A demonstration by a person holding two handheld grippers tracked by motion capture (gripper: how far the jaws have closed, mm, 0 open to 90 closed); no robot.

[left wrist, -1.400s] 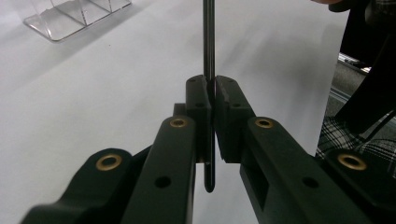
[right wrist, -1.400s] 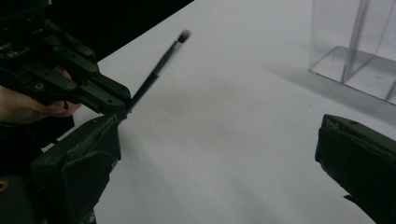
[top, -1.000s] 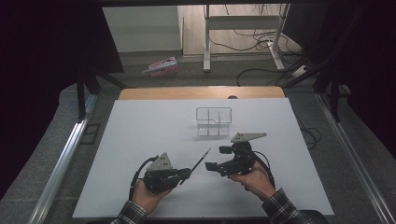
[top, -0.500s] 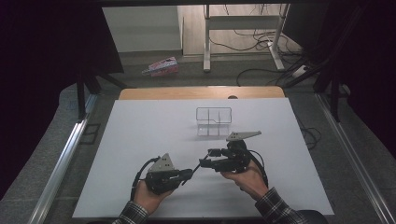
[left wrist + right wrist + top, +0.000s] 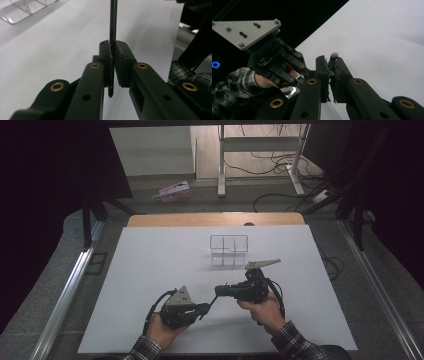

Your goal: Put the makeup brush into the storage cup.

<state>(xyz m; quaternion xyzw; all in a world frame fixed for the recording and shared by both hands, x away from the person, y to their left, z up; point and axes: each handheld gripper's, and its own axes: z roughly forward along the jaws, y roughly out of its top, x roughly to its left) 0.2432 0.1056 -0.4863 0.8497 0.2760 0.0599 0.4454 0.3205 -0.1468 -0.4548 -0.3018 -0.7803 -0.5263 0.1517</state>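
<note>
A thin black brush (image 5: 212, 301) with a pale tip (image 5: 334, 56) spans the gap between my two grippers above the white table (image 5: 150, 270). My left gripper (image 5: 204, 309) is shut on its black handle (image 5: 113, 20), which runs up out of the pads (image 5: 106, 60). My right gripper (image 5: 219, 291) points left at the left one. Its jaws have just been closing, and they now pinch the brush's bristle end. In the right gripper view, my right gripper (image 5: 332, 61) holds that tip, with the left gripper (image 5: 308, 73) and its hand just behind.
A clear compartment organiser (image 5: 229, 250) stands on the table beyond the grippers and also shows as the organiser (image 5: 22, 10) at top left. A wooden strip (image 5: 215, 219) edges the table's far side. Cables and a pink packet (image 5: 172, 191) lie on the floor behind.
My right gripper has swung left toward the left one and its jaws have gone from wide open to shut on the brush's free end. The left hand has barely moved.
</note>
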